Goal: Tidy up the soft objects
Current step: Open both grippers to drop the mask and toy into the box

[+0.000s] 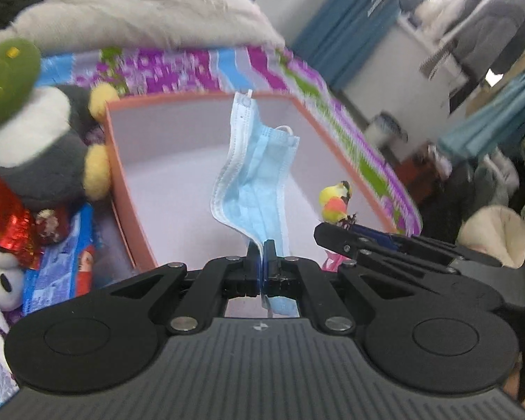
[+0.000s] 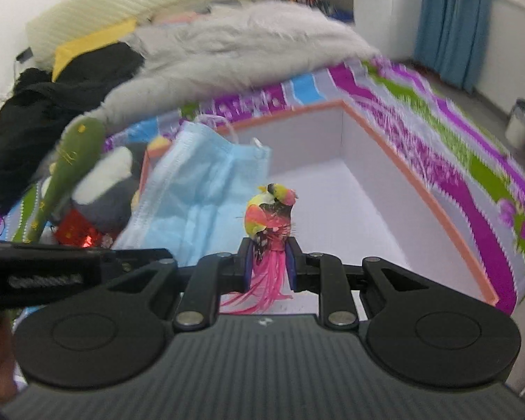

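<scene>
My left gripper is shut on a blue face mask, which stands up from the jaws above an open box with an orange rim and white inside. My right gripper is shut on a small feathered toy bird, yellow, orange and pink, held over the same box. The bird and the right gripper show at the right in the left wrist view. The mask and the left gripper show at the left in the right wrist view.
The box sits on a bed with a purple, green and blue striped cover. A grey and white plush toy with a green hat lies left of the box. A grey furry blanket and black clothes lie behind it.
</scene>
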Demonstrator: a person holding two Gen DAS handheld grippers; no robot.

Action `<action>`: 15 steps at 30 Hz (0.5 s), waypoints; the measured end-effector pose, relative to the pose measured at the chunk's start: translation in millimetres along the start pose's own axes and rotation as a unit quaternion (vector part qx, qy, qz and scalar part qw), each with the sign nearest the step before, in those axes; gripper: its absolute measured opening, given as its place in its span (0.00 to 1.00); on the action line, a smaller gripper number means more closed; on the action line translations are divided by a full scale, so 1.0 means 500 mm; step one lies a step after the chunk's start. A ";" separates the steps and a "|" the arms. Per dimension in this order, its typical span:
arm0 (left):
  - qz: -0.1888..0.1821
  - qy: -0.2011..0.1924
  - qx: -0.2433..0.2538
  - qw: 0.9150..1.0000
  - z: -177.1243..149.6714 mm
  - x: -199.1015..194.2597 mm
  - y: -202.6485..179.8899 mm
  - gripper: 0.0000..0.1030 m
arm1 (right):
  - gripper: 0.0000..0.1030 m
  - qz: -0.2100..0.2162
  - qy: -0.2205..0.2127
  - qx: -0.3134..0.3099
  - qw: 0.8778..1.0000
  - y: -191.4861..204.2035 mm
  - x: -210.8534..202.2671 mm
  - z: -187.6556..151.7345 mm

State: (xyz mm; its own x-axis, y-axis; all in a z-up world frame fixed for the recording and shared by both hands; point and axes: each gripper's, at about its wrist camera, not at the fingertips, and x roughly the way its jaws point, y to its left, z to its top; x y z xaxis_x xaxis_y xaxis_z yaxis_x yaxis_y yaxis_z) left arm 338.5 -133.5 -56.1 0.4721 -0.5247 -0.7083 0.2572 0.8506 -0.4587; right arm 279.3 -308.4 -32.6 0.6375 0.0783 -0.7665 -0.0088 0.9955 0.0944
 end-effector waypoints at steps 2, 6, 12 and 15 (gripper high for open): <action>0.000 0.028 0.002 1.000 0.015 0.034 0.001 0.02 | 0.23 -0.005 0.026 0.000 1.000 0.001 0.015 0.001; 0.009 0.068 -0.004 0.998 0.025 0.085 0.012 0.03 | 0.23 -0.007 0.071 0.007 0.997 0.001 0.053 -0.010; 0.019 0.105 -0.017 0.994 0.014 0.140 0.052 0.44 | 0.32 -0.023 0.115 0.031 0.993 -0.014 0.112 -0.040; 0.016 0.094 -0.029 0.995 0.003 0.143 0.074 0.49 | 0.52 -0.017 0.115 0.037 0.992 -0.015 0.120 -0.050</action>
State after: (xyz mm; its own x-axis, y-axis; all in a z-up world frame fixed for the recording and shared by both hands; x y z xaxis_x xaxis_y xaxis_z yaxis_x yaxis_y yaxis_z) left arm 382.9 -139.6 -122.7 0.3121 -0.4988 -0.8086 0.1935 0.8666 -0.4599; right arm 298.5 -309.9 -95.1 0.4429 0.0628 -0.8944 0.0722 0.9918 0.1054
